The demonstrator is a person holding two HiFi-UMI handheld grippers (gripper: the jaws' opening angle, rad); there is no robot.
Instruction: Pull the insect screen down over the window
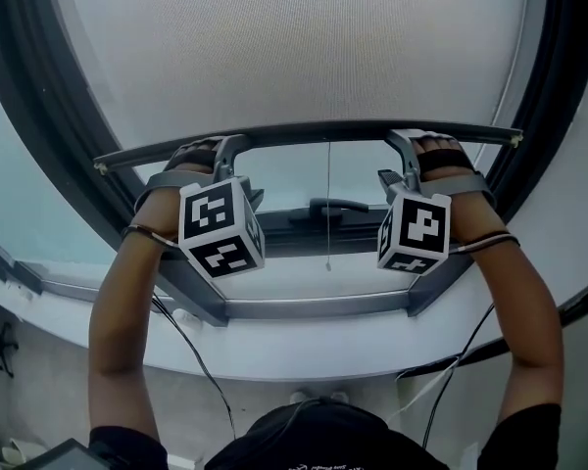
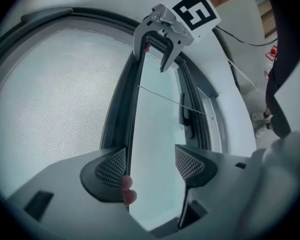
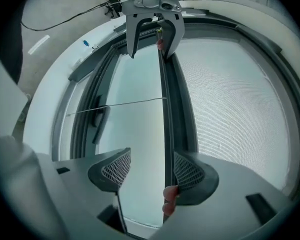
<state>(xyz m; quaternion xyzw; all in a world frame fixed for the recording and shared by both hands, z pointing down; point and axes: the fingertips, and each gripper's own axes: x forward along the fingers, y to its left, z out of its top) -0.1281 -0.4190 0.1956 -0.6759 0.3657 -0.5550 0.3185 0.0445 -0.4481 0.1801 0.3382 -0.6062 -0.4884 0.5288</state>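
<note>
The grey insect screen mesh (image 1: 294, 47) covers the upper part of the window. Its dark bottom bar (image 1: 314, 131) runs across at mid height. My left gripper (image 1: 219, 152) and my right gripper (image 1: 412, 147) both hook over that bar from below, left and right of its middle. In the left gripper view, the gripper (image 2: 150, 166) is open and the bar (image 2: 135, 109) lies against its left pad, with a person's fingertips (image 2: 128, 190) behind it. In the right gripper view, the gripper (image 3: 152, 169) is open too, with the bar (image 3: 165, 109) along its right pad.
A thin pull cord (image 1: 327, 204) hangs from the bar's middle. Below it are the window handle (image 1: 338, 206) and the lower window frame (image 1: 314, 306). A white sill (image 1: 304, 355) curves underneath, and cables (image 1: 191, 346) trail down from both grippers.
</note>
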